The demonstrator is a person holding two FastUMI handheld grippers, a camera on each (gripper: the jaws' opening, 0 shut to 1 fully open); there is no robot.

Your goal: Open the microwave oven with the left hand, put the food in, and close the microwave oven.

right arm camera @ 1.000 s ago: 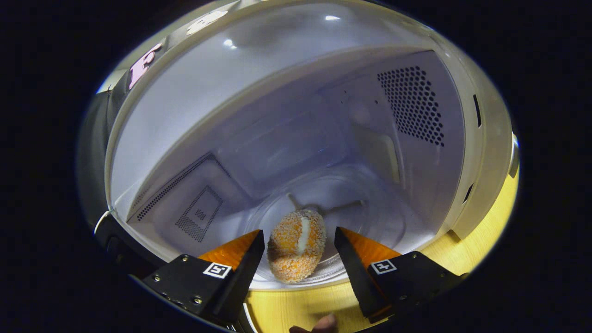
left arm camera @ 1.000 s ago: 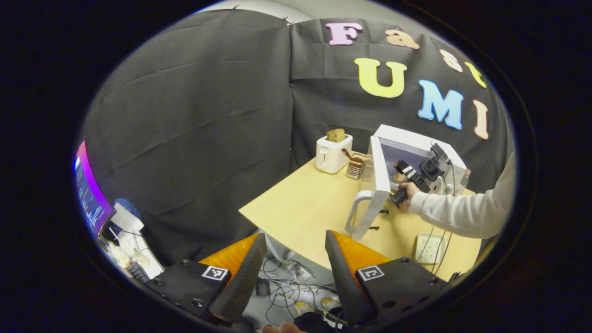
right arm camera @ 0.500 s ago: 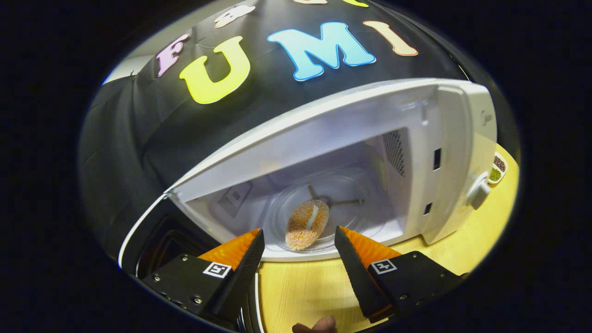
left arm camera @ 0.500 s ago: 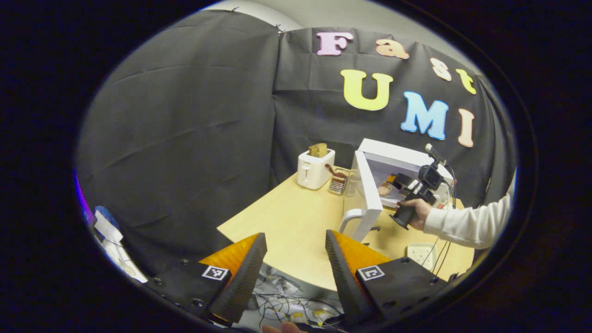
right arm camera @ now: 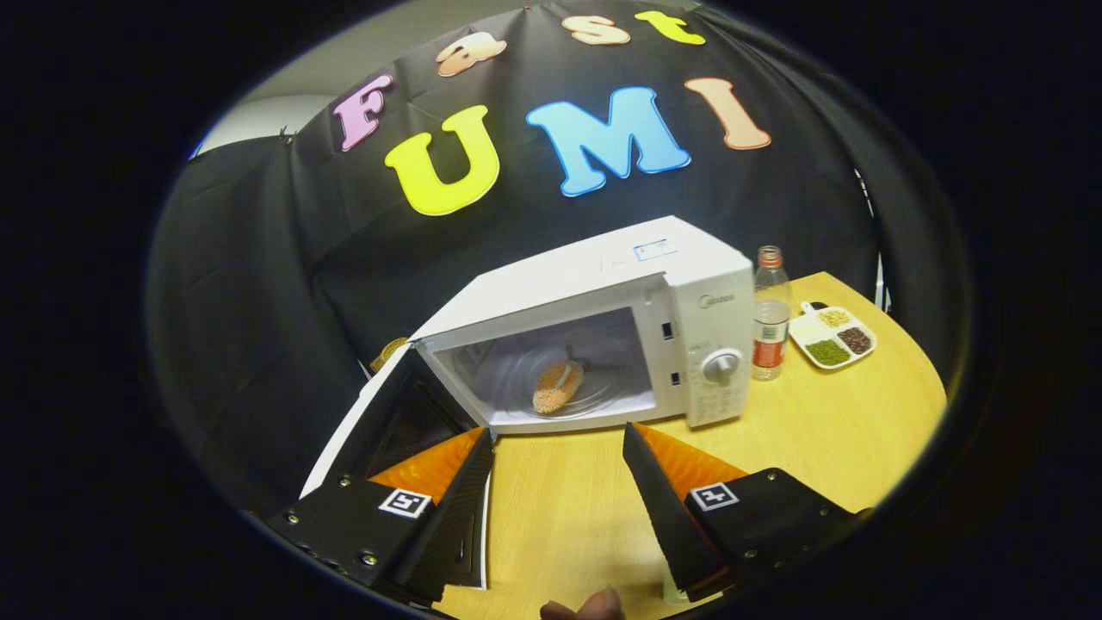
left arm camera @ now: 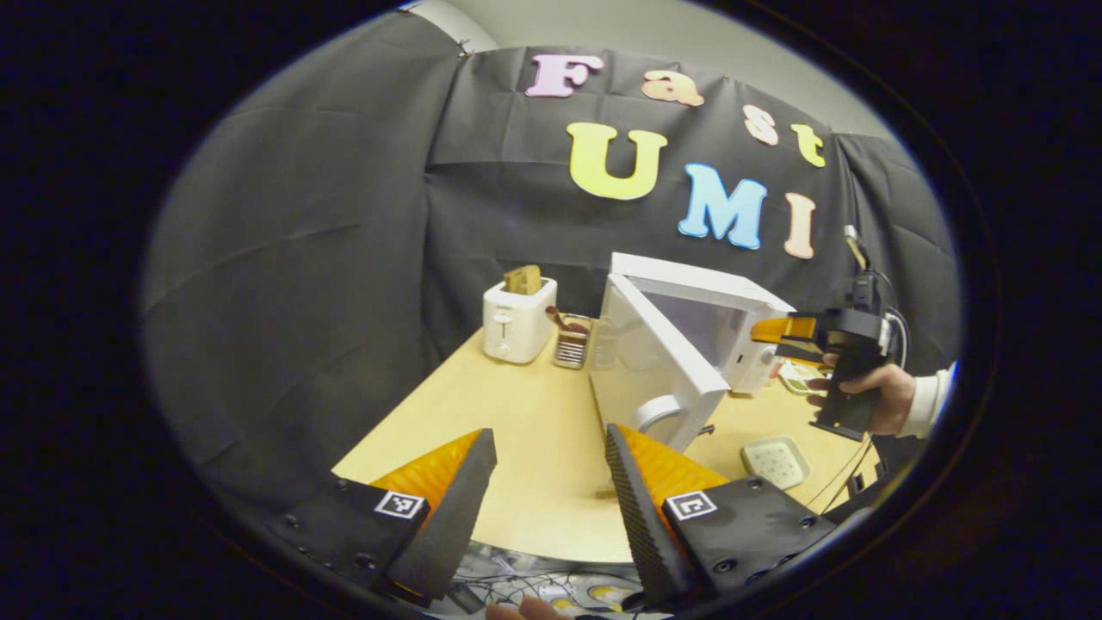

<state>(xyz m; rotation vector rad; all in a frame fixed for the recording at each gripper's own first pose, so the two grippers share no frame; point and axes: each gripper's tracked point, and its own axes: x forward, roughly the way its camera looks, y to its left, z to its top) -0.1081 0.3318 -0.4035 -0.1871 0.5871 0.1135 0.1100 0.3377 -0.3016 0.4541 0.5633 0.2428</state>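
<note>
The white microwave (right arm camera: 603,275) stands on the wooden table (right arm camera: 818,430) with its door (right arm camera: 387,422) swung wide to the left. An orange breaded piece of food (right arm camera: 557,387) lies on the glass turntable inside. My right gripper (right arm camera: 560,508) is open and empty, held back over the table in front of the oven's mouth. In the left gripper view the microwave (left arm camera: 715,301) has its door (left arm camera: 641,362) and handle (left arm camera: 659,413) facing me. My left gripper (left arm camera: 547,499) is open and empty near the table's front edge, short of the handle. A hand (left arm camera: 869,392) holds the right gripper (left arm camera: 762,331) beside the oven.
A white toaster (left arm camera: 516,319) and a utensil holder (left arm camera: 571,344) stand at the back left of the table. A small white dish (left arm camera: 775,461) lies near the front. A bottle (right arm camera: 769,314) and a divided plate of beans (right arm camera: 831,336) sit right of the microwave.
My right gripper has drawn back out of the microwave, leaving the food on the turntable. My left gripper has moved in toward the table and the open door.
</note>
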